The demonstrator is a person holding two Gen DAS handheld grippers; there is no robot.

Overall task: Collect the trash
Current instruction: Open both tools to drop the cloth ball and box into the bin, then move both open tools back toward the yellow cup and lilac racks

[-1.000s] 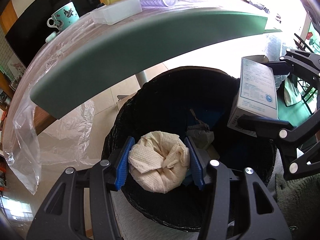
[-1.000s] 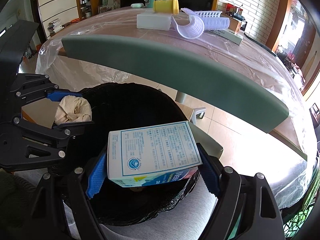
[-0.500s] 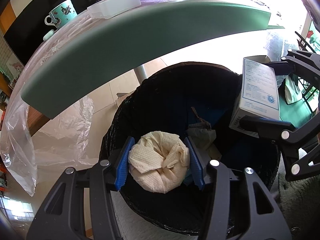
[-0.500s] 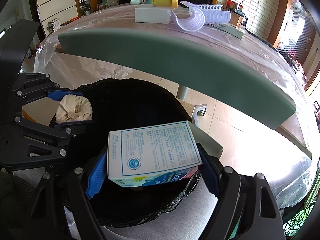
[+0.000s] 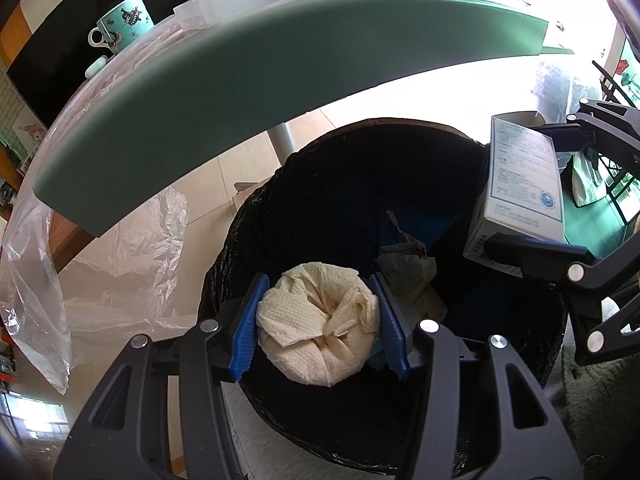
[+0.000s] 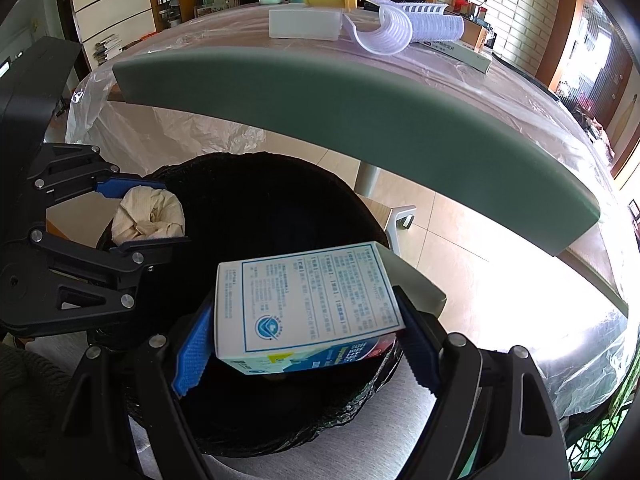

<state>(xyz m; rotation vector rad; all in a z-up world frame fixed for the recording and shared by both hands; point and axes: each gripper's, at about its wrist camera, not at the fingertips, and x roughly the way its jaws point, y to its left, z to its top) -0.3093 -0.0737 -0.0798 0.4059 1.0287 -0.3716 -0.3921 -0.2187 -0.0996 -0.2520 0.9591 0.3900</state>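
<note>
Both loads dropped lower over bin (black-lined): left hand-held gripper clamps paper wad, right hand-held gripper clamps carton.

both claws lower, nearer the bin

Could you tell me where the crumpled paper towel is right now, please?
The crumpled paper towel is clamped in the left hand-held gripper, over the near left rim of the black-lined trash bin.
</note>
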